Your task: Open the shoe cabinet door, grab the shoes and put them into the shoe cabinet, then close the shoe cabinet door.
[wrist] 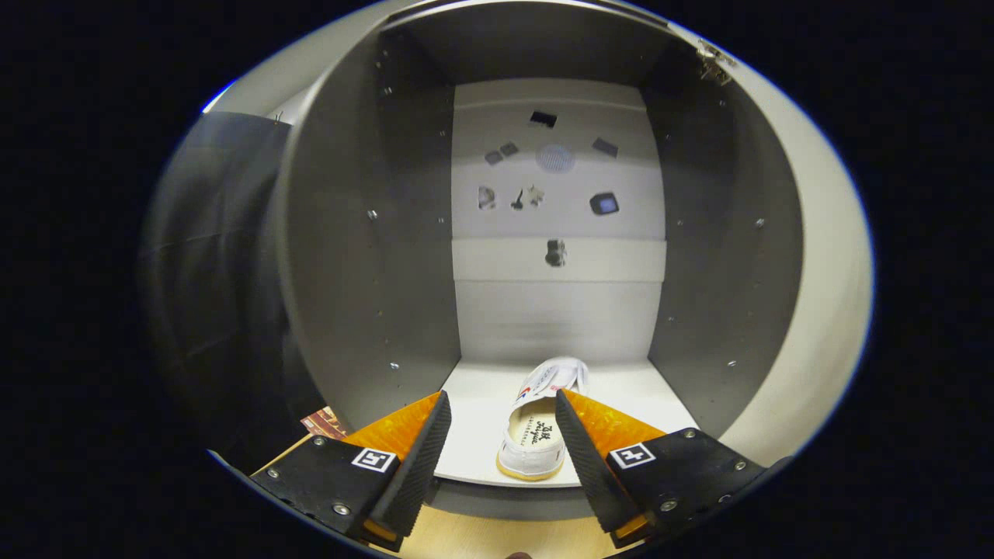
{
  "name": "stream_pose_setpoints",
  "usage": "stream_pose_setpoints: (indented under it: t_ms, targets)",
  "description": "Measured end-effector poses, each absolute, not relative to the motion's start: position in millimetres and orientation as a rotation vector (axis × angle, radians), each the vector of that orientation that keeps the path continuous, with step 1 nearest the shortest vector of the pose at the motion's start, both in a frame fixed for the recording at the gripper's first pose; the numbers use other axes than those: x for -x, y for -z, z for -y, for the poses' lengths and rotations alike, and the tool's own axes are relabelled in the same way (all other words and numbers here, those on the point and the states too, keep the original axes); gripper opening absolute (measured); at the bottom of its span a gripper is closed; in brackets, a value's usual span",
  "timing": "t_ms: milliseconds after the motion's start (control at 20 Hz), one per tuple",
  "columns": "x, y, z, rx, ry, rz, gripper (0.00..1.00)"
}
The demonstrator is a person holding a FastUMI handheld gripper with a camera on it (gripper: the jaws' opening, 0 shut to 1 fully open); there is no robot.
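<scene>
We are looking straight into the open shoe cabinet point(365, 256), so the door is already off the opening; the pale panel curving away on the right point(823, 295), with a hinge at its upper corner, is probably the door swung wide, though we cannot be sure.

One white shoe point(540, 423) lies on the cabinet's bottom shelf point(637, 404), near the front edge, its heel towards us and its toe pointing to the far back wall point(559, 310). That back wall carries a scatter of small dark marks or stickers, too small for us to identify.

Our hand-held gripper point(501, 442) hangs just in front of the shelf with its fingers spread wide. The shoe sits between them and a little ahead; the right finger crosses in front of the shoe's side, and we cannot tell whether it touches. Nothing is clamped.

We judge the task well along: door opened, this shoe placed inside. Whether another shoe waits outside we cannot tell. A strip of wooden desk point(481, 539) shows beneath the fingers. What is left, at least, is backing out and closing the door.
</scene>
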State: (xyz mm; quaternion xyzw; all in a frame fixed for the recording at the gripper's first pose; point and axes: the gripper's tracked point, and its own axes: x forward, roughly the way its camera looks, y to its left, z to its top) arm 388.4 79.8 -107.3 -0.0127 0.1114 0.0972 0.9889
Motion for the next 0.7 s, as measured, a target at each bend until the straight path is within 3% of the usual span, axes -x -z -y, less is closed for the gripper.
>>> stream_pose_setpoints:
  t_ms: [250,700]
  targets:
    - [-306,48,-67,0.011,-0.137,-0.117,0.87]
    - [-203,3,-54,0.007,-0.074,-0.049,0.88]
